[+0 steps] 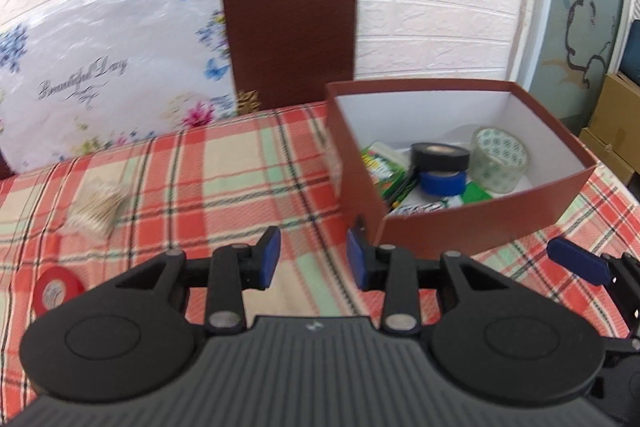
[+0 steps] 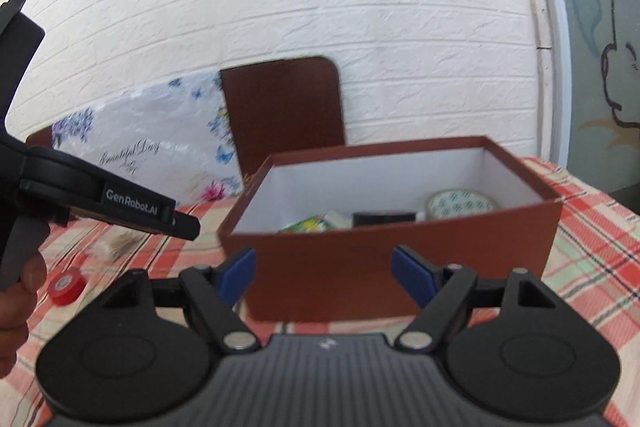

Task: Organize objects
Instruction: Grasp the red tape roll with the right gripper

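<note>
An open brown box [image 1: 472, 227] stands on the plaid cloth at the right. Inside lie a black tape roll [image 1: 440, 155], a blue tape roll [image 1: 442, 183], a clear tape roll [image 1: 500, 159] and a green packet [image 1: 384, 167]. A red tape roll [image 1: 56, 293] and a bundle of cotton swabs [image 1: 98, 209] lie on the cloth at the left. My left gripper [image 1: 314, 259] is open and empty, just left of the box's near corner. My right gripper [image 2: 326, 273] is open wider, empty, facing the box's [image 2: 400, 259] front wall. The red roll [image 2: 66, 285] shows far left.
The box's brown lid [image 1: 288, 27] and a floral panel [image 1: 112, 67] lean on the white brick wall behind the table. Cardboard boxes [image 1: 616, 119] stand beyond the table's right edge. A hand [image 2: 20, 287] holds the left gripper at the left of the right wrist view.
</note>
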A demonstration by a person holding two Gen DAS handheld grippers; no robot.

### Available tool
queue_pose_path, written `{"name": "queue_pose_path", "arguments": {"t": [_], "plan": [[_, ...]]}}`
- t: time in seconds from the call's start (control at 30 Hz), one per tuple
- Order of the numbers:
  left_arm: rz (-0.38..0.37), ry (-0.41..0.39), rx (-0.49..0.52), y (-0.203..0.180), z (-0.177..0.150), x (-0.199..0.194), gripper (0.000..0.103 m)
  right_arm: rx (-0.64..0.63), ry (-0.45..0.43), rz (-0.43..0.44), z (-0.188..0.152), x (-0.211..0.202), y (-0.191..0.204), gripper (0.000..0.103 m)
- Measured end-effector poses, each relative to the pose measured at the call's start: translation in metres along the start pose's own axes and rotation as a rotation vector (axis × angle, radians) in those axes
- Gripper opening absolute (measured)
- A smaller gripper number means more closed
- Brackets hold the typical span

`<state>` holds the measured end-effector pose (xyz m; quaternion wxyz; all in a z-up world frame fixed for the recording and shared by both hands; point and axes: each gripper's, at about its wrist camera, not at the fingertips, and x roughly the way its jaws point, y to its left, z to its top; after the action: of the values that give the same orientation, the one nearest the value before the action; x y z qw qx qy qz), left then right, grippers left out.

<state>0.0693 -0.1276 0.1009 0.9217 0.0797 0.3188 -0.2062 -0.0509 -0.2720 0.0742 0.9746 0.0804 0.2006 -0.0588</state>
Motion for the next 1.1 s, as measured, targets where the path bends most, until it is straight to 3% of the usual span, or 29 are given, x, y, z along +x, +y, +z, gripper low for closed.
{"name": "queue_pose_path", "arguments": {"t": [0.13,0.37,0.63,0.83,0.9,1.0,1.1], "plan": [[0.038,0.012,-0.025,0.025,-0.015,-0.002,0.04,-0.014,0.051,0.045,-0.01,-0.001,0.023,0.078],[0.104,0.021,-0.076,0.068,-0.035,-0.002,0.041,-0.051,0.062,0.074,-0.006,-0.007,0.052,0.078],[0.137,0.04,-0.123,0.105,-0.056,0.003,0.041,0.006,0.11,0.062,0.002,0.005,0.056,0.078],[0.151,0.041,-0.151,0.137,-0.073,0.004,0.042,-0.024,0.149,0.083,-0.001,0.016,0.075,0.078],[0.163,0.024,-0.173,0.158,-0.083,0.0,0.048,-0.05,0.17,0.096,-0.004,0.023,0.086,0.078],[0.247,0.0,-0.239,0.206,-0.103,-0.007,0.051,-0.099,0.209,0.135,-0.013,0.034,0.106,0.078],[0.391,0.0,-0.343,0.267,-0.126,-0.013,0.051,-0.185,0.242,0.204,-0.021,0.046,0.138,0.078]]}}
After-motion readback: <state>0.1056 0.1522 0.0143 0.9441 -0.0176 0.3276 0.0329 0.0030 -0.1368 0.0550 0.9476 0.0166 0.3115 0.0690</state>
